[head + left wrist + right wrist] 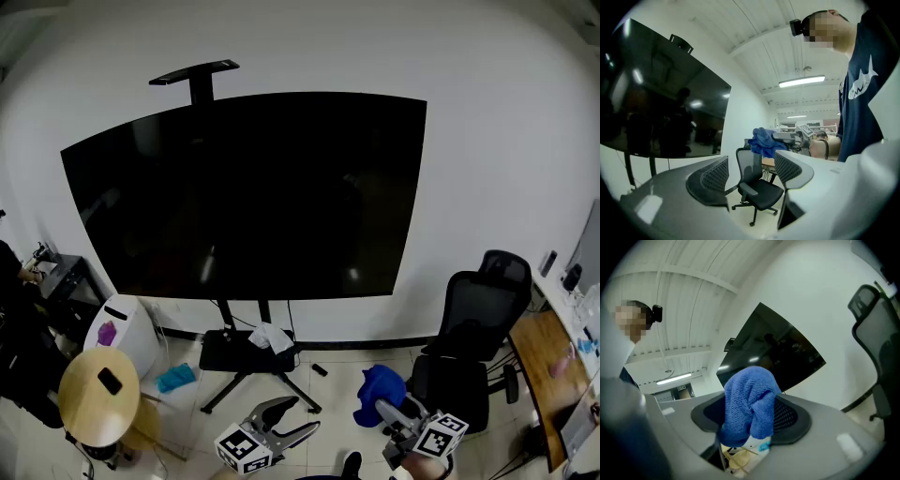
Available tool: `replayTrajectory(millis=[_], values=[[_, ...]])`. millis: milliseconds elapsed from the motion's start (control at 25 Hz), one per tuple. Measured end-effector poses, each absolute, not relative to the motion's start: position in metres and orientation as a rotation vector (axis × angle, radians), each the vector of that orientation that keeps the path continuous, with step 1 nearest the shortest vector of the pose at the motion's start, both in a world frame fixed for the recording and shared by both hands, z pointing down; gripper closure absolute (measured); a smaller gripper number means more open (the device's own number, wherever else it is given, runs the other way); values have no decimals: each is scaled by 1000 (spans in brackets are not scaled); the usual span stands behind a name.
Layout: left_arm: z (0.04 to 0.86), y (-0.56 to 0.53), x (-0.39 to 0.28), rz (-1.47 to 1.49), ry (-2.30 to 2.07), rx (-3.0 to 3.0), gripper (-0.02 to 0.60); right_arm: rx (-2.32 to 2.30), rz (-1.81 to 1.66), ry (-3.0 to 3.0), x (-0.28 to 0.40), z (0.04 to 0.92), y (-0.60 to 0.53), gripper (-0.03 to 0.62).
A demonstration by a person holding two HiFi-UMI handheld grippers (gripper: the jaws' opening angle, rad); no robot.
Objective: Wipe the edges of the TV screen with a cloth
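A large black TV screen [248, 197] on a wheeled stand fills the middle of the head view, and it shows too as the TV screen [651, 103] at left and the TV screen [776, 350] in the two gripper views. My right gripper [386, 412] is low at the bottom right, shut on a bunched blue cloth [380, 389]. The blue cloth [749, 404] is pinched between the right gripper's [750, 413] pads. My left gripper [286, 420] is at the bottom centre, open and empty. The left gripper [750, 176] looks past its jaws at the blue cloth [761, 140].
A black office chair [469, 342] stands right of the TV stand [246, 354]. A wooden desk [542, 361] is at far right. A round wooden stool [98, 394], a white appliance [122, 328] and a teal rag [175, 378] are at the lower left.
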State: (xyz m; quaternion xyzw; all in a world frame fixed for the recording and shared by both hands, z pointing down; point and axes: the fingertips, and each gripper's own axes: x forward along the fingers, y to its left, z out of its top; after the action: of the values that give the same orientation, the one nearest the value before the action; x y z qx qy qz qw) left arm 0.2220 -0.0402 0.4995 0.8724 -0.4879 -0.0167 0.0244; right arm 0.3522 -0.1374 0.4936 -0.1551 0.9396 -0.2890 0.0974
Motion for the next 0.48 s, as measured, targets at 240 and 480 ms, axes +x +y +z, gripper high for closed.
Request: replayTrajectory(millis=[240,480], values=[[454,-92,216,-53,-1559,2790,282,-458,-674,2831,359,449,-206,335],[392,-162,214,-1,-1608,2929,282,-452,-381,2860,362,368,-295,333]])
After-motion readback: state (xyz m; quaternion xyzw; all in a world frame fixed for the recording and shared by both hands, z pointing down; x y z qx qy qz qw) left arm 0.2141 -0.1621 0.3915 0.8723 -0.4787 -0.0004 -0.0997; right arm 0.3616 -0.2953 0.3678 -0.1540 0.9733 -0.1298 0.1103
